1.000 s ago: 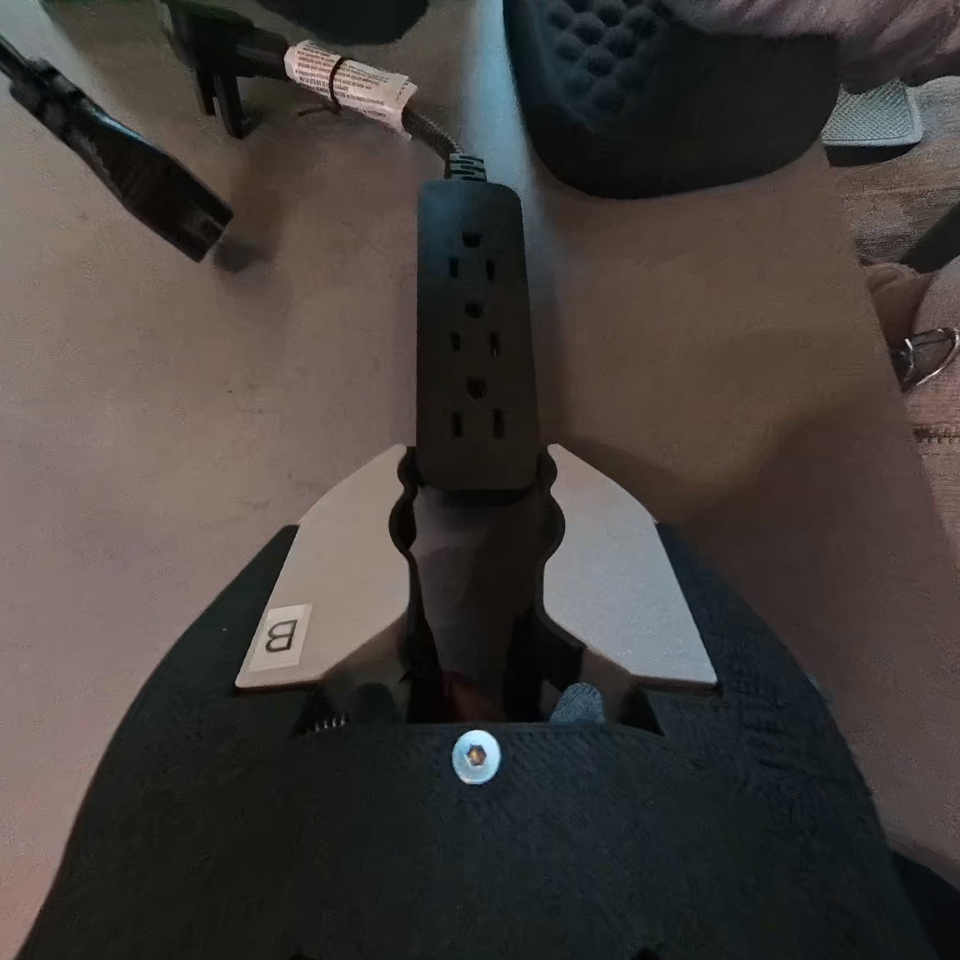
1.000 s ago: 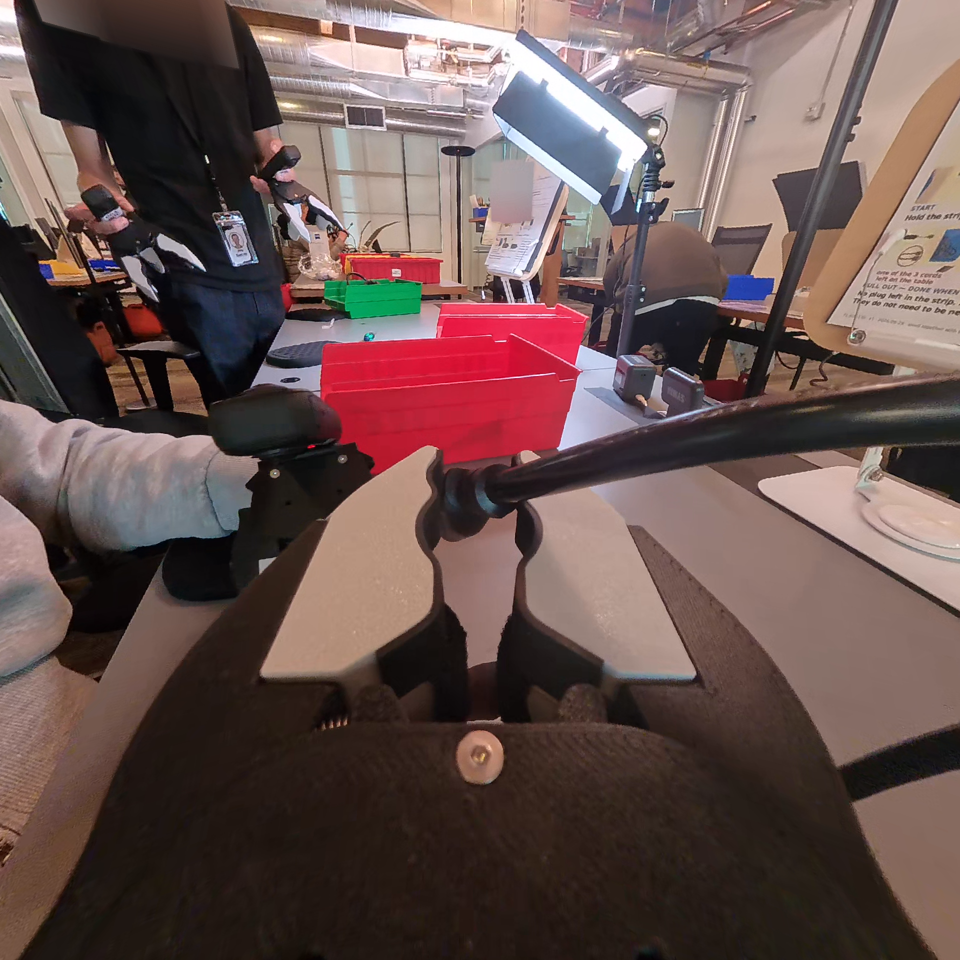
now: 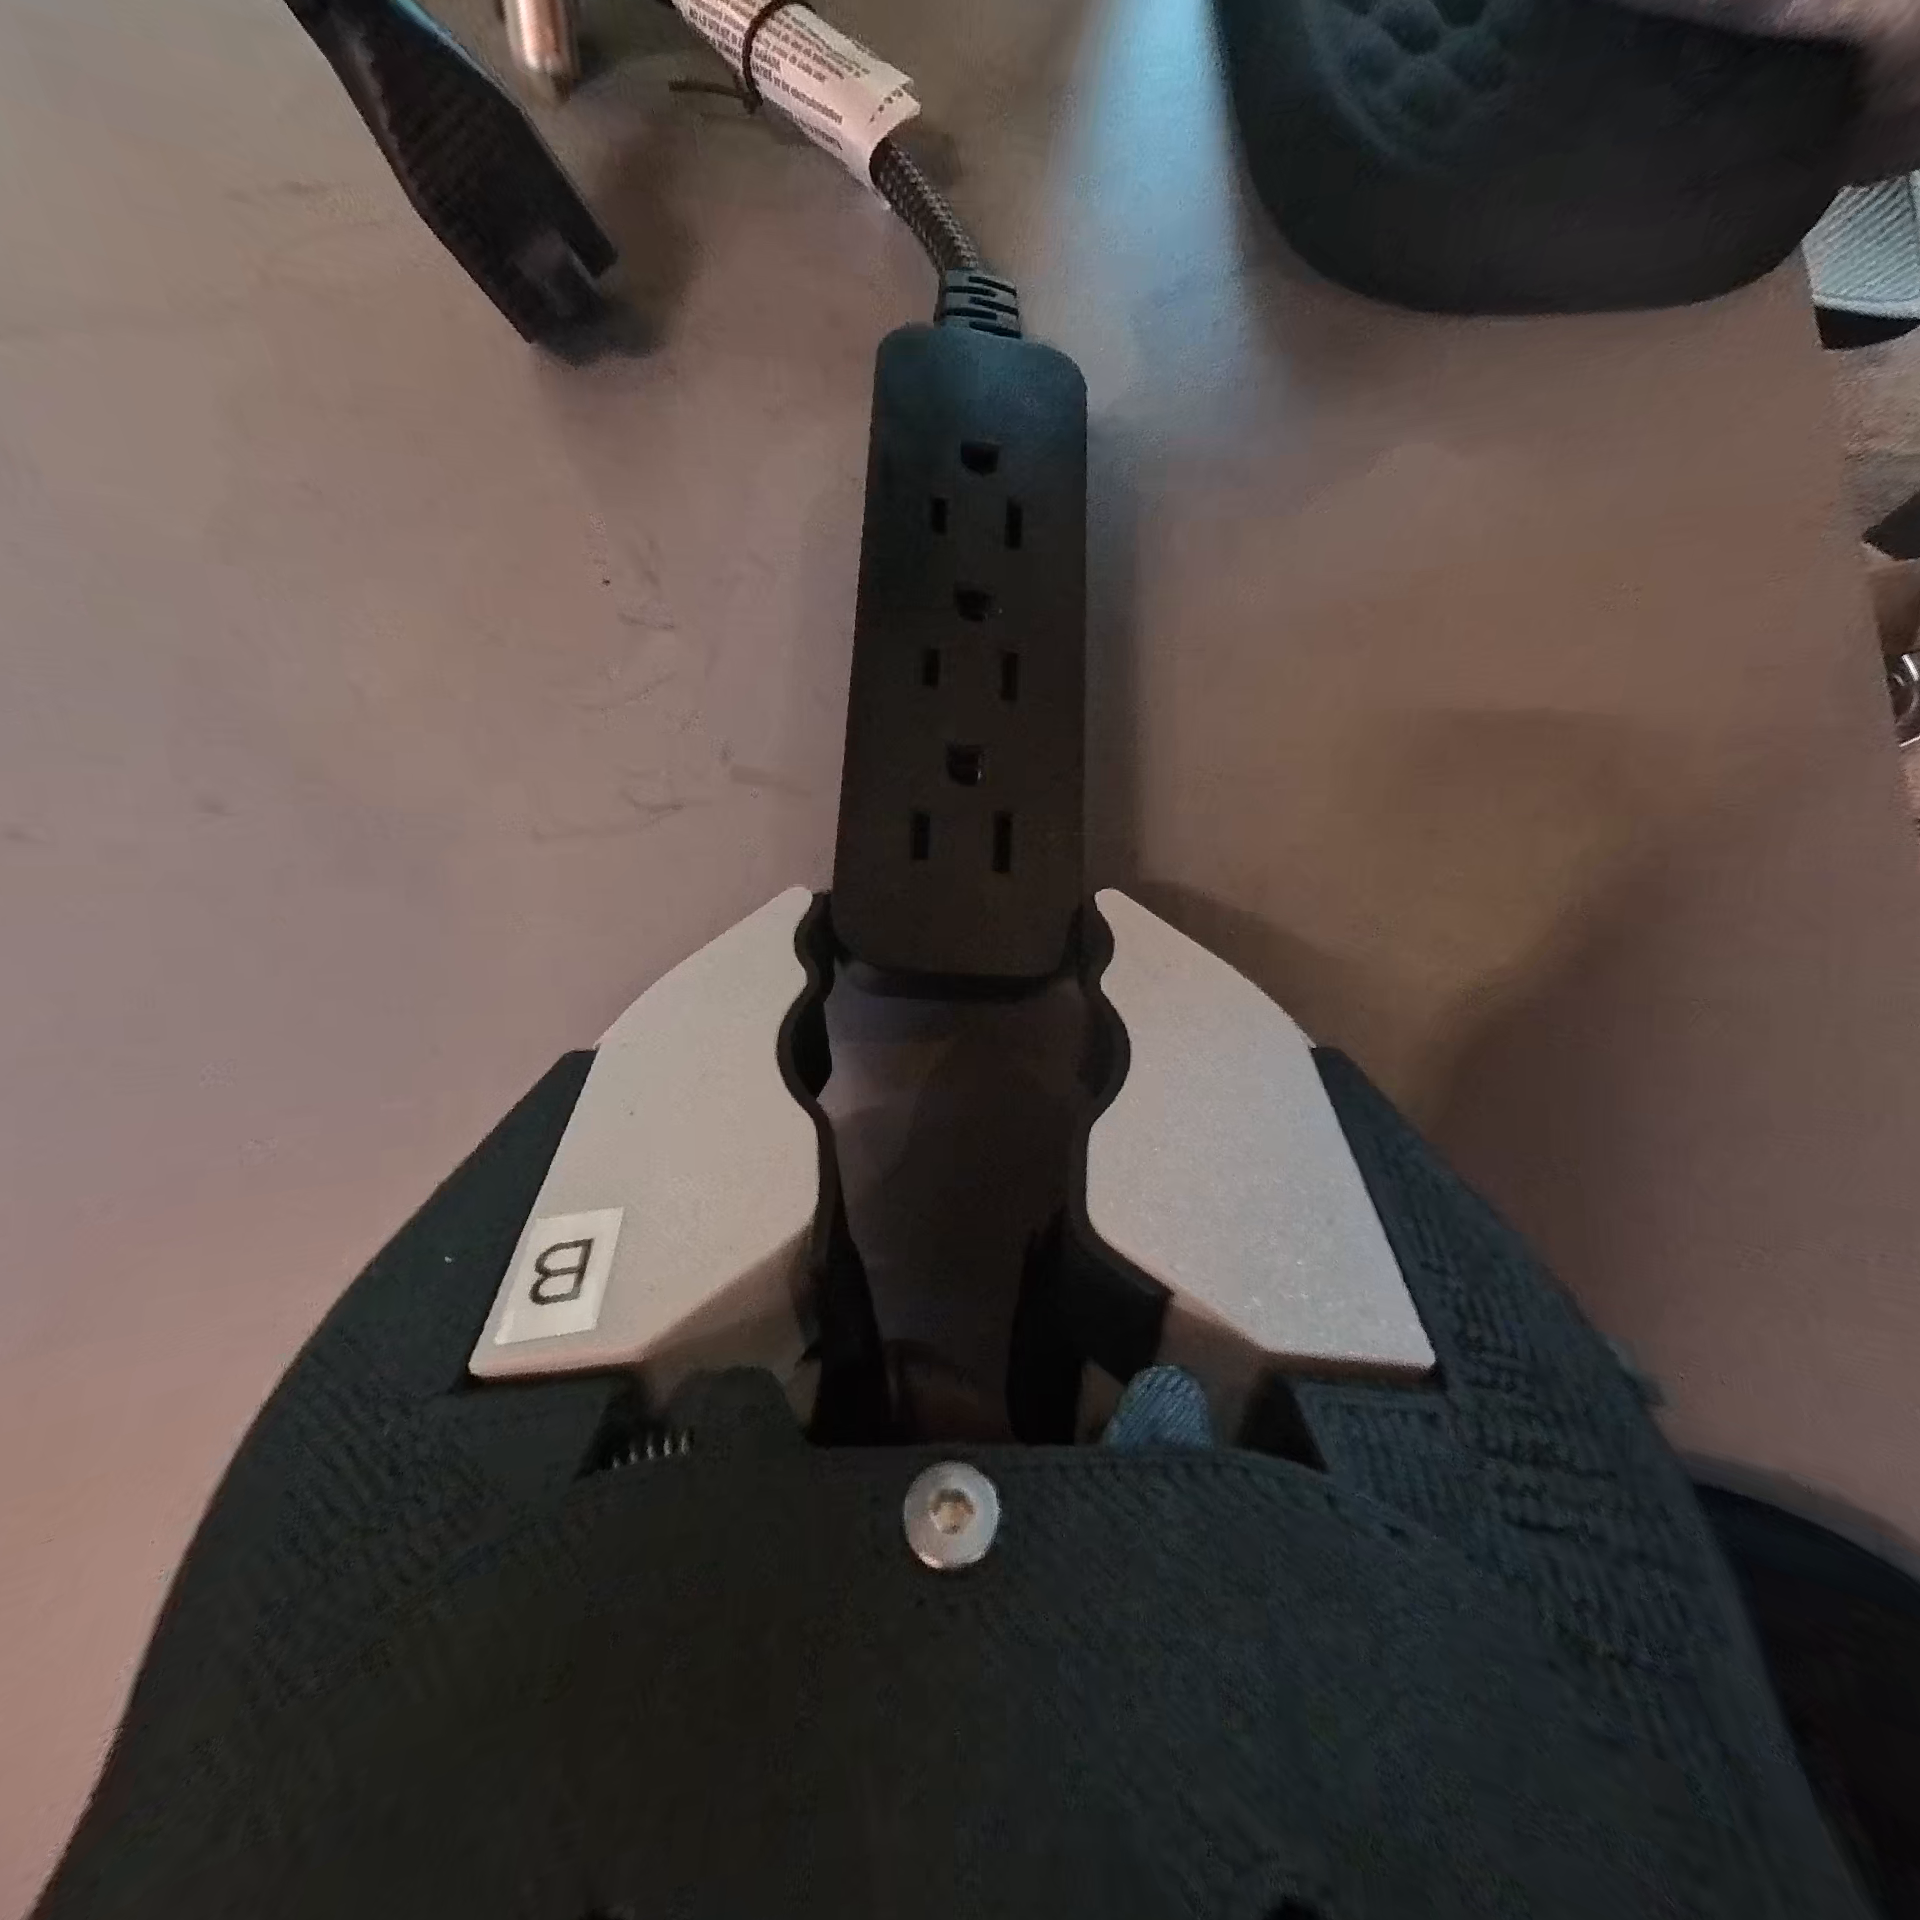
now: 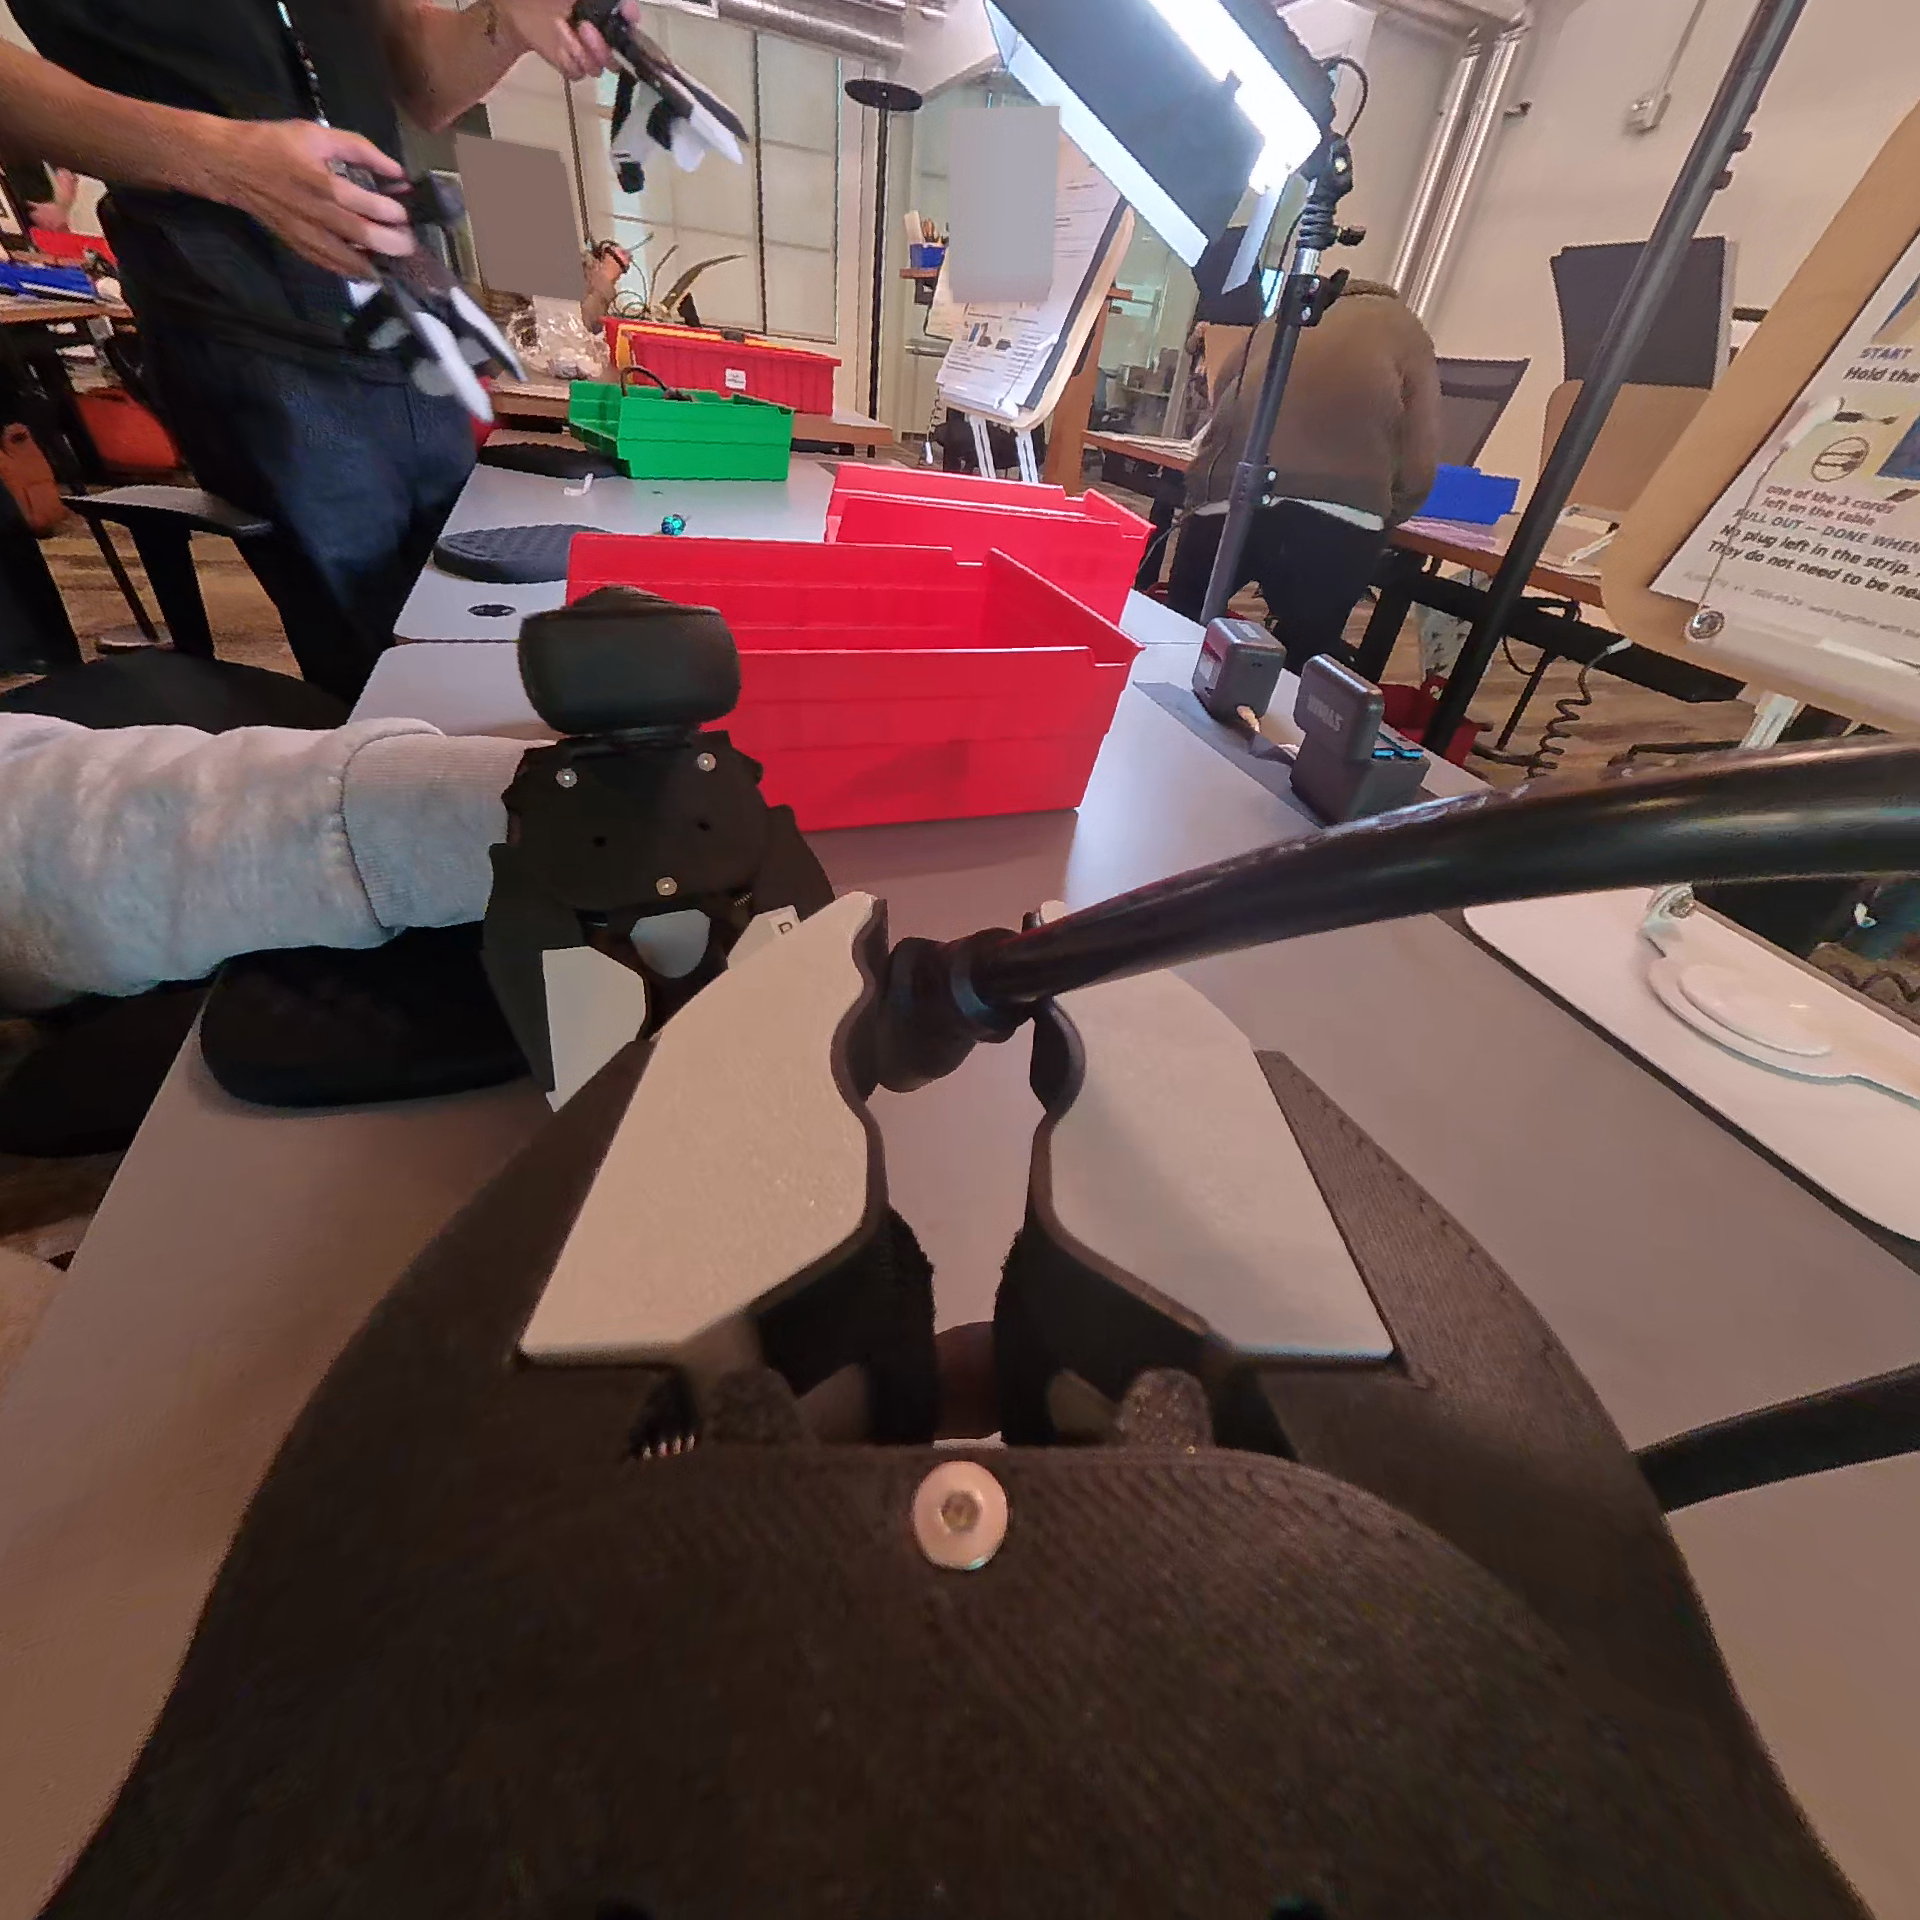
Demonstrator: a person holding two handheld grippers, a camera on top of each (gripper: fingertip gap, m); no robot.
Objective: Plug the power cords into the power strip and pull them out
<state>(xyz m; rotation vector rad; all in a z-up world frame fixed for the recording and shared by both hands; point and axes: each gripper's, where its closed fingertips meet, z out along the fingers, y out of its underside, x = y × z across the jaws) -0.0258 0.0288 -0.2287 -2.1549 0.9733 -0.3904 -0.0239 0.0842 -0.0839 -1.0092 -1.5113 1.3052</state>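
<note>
A black power strip (image 3: 961,665) with three empty outlets lies on the grey table (image 3: 312,727). My left gripper (image 3: 956,951) is shut on its near end. Its braided cable with a white tag (image 3: 800,94) runs off at the top. A loose black plug end (image 3: 468,187) lies to the upper left. My right gripper (image 4: 961,1013) is shut on the plug end (image 4: 925,1023) of a thick black power cord (image 4: 1455,862) that arcs off to the right, above the table. The left gripper (image 4: 644,894) also shows in the right wrist view, to the left.
Red bins (image 4: 862,675) stand behind on the table (image 4: 1351,1091), a green bin (image 4: 686,431) farther back. Two grey chargers (image 4: 1320,727), a light stand (image 4: 1268,416) and an instruction board (image 4: 1787,468) are at right. A black pad (image 3: 1558,156) lies at upper right. People stand behind. Left tips to right tips: about 15 centimetres.
The left gripper and the strip have shifted closer to the tagged cable and loose plug. The right wrist view has turned lower, with the left gripper nearer; the person behind has moved.
</note>
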